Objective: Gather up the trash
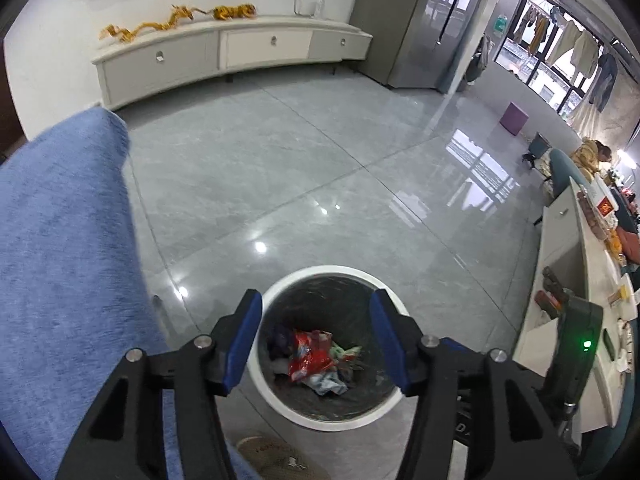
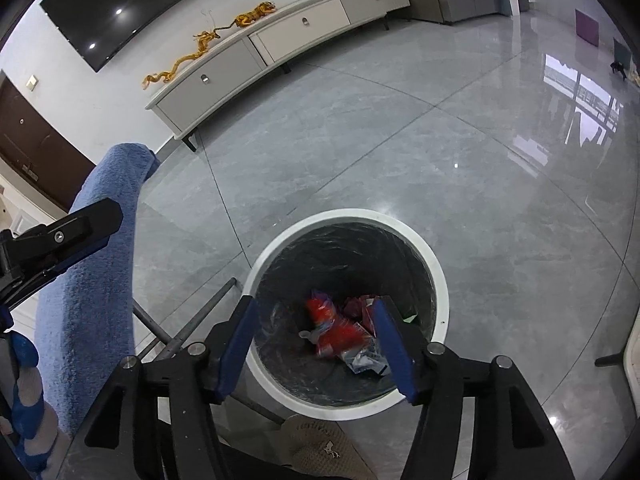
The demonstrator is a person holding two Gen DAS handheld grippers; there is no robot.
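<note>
Left gripper: I have it poised over the bin, blue pads apart, nothing between them.
Right gripper: likewise above the bin, jaws parted and empty; only the trash far below shows through the gap.
Bin: white-rimmed and round with a dark liner, standing on the grey tiled floor right under both of my grippers.
Trash: a crumpled red wrapper with bluish and greenish scraps beside it, all lying at the bottom of the bin; in the right view the red wrapper looks blurred.
Writing: the wrapper print is too crumpled for me to read; a slipper at the bin's near edge carries a small logo and a line of lettering I cannot make out.
Blue cloth: plush, draped to the left of the bin.
TV cabinet: pale, against the far wall, with a golden dragon ornament lying on top.
</note>
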